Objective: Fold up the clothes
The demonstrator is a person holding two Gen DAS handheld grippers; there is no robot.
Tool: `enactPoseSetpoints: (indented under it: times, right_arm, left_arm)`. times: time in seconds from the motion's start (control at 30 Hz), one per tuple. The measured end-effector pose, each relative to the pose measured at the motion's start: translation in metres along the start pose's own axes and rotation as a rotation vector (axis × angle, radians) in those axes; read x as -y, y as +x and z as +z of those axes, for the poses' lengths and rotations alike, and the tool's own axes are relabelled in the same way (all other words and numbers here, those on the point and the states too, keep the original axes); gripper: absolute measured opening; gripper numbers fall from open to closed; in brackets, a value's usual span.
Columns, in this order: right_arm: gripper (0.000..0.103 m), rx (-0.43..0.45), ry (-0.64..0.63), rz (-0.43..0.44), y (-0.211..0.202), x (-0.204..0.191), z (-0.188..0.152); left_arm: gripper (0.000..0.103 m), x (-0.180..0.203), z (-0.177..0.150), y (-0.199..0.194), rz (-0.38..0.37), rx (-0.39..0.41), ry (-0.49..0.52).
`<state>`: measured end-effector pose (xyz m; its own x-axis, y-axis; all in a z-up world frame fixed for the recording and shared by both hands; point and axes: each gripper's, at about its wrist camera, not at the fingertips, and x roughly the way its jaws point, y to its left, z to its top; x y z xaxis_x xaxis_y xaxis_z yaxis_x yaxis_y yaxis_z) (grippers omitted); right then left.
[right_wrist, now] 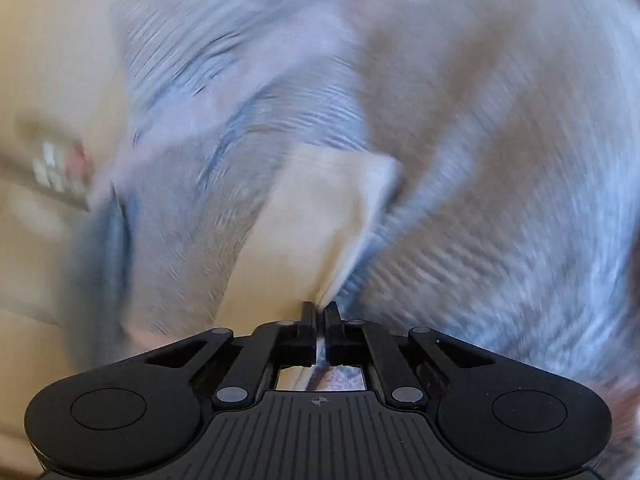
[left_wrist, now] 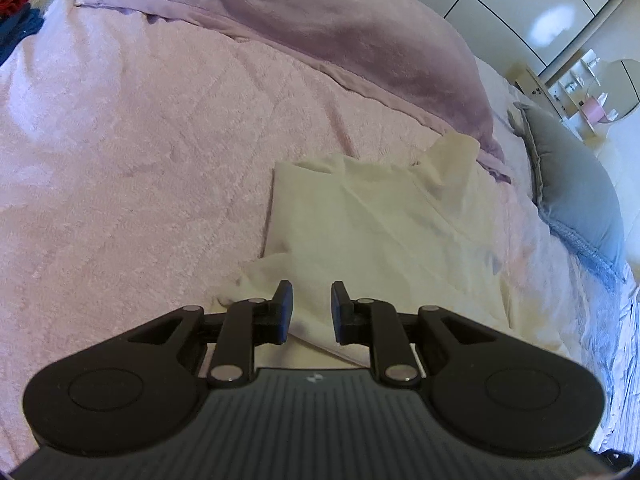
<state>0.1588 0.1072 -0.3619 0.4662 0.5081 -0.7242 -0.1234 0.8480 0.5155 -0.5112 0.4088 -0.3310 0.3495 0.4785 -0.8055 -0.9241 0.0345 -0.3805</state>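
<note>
A white garment (left_wrist: 380, 232) lies partly folded on the pink bedspread (left_wrist: 140, 160), with one corner standing up at its far right. My left gripper (left_wrist: 311, 292) hovers over the garment's near edge. Its jaws stand a little apart and nothing is pinched between them. The right wrist view is blurred. There my right gripper (right_wrist: 320, 308) is shut on a flap of the white garment (right_wrist: 312, 224), and a sliver of cloth shows between the pads. The flap stretches away from the fingers over blurred pale bedding (right_wrist: 500, 200).
A purple blanket (left_wrist: 340, 32) is bunched along the far side of the bed. A grey pillow (left_wrist: 576, 192) lies at the right edge. White wardrobe doors (left_wrist: 520, 0) and a shelf with small items stand beyond. Dark clothes sit at the far left.
</note>
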Motion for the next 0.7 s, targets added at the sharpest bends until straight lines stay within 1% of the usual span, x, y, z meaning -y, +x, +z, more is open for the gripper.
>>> enactPoseSetpoints:
  times: [0.03, 0.07, 0.1, 0.13, 0.2, 0.3, 0.33, 0.37, 0.4, 0.43, 0.47, 0.5, 0.53, 0.57, 0.6, 0.63, 0.67, 0.7]
  right_arm:
    - [0.002, 0.052, -0.201, -0.050, -0.011, -0.031, -0.009]
    - [0.001, 0.111, -0.413, -0.059, -0.024, -0.066, -0.024]
    - [0.001, 0.164, -0.599, -0.028, -0.040, -0.101, -0.045]
    - [0.001, 0.193, -0.722, 0.020, -0.054, -0.130, -0.066]
    - [0.001, 0.208, -0.905, 0.160, -0.088, -0.180, -0.118]
    - [0.002, 0.186, -1.140, 0.382, -0.138, -0.232, -0.214]
    - [0.002, 0.161, -1.217, 0.453, -0.152, -0.245, -0.250]
    - [0.002, 0.112, -1.294, 0.521, -0.163, -0.253, -0.289]
    - [0.002, 0.059, -1.366, 0.570, -0.171, -0.259, -0.327]
    - [0.004, -0.007, -1.441, 0.580, -0.172, -0.260, -0.364]
    - [0.006, -0.090, -1.537, 0.567, -0.169, -0.257, -0.404]
    - [0.023, -0.179, -1.649, 0.543, -0.162, -0.250, -0.443]
    - [0.044, -0.247, -1.745, 0.523, -0.157, -0.241, -0.470]
    - [0.050, -0.286, -1.814, 0.510, -0.155, -0.230, -0.489]
    - [0.052, -0.298, -1.858, 0.507, -0.155, -0.221, -0.500]
    - [0.053, -0.268, -1.863, 0.524, -0.159, -0.215, -0.499]
    - [0.054, -0.248, -1.861, 0.537, -0.164, -0.211, -0.496]
    - [0.056, -0.249, -1.843, 0.537, -0.169, -0.209, -0.487]
  left_arm:
    - [0.015, -0.004, 0.001, -0.003, -0.002, 0.004, -0.009]
    - [0.015, -0.008, 0.001, -0.006, -0.005, 0.007, -0.017]
    - [0.015, -0.012, 0.002, -0.009, -0.009, 0.011, -0.026]
    - [0.015, -0.017, 0.002, -0.012, -0.012, 0.015, -0.035]
    - [0.015, -0.028, 0.003, -0.020, -0.019, 0.019, -0.062]
    - [0.015, -0.048, 0.002, -0.032, -0.025, 0.026, -0.117]
    - [0.015, -0.056, 0.001, -0.036, -0.028, 0.027, -0.135]
    - [0.015, -0.063, -0.001, -0.039, -0.027, 0.028, -0.146]
    - [0.017, -0.070, -0.002, -0.043, -0.024, 0.029, -0.154]
    - [0.019, -0.076, -0.005, -0.045, -0.021, 0.024, -0.163]
    - [0.020, -0.081, -0.008, -0.046, -0.019, 0.017, -0.171]
    - [0.021, -0.086, -0.011, -0.047, -0.016, 0.010, -0.180]
    - [0.021, -0.090, -0.014, -0.047, -0.019, -0.001, -0.186]
    - [0.021, -0.091, -0.017, -0.047, -0.029, -0.014, -0.186]
    - [0.023, -0.091, -0.020, -0.046, -0.043, -0.027, -0.183]
    - [0.026, -0.089, -0.023, -0.044, -0.063, -0.040, -0.174]
    - [0.028, -0.085, -0.025, -0.042, -0.086, -0.053, -0.162]
    - [0.030, -0.079, -0.027, -0.039, -0.112, -0.068, -0.147]
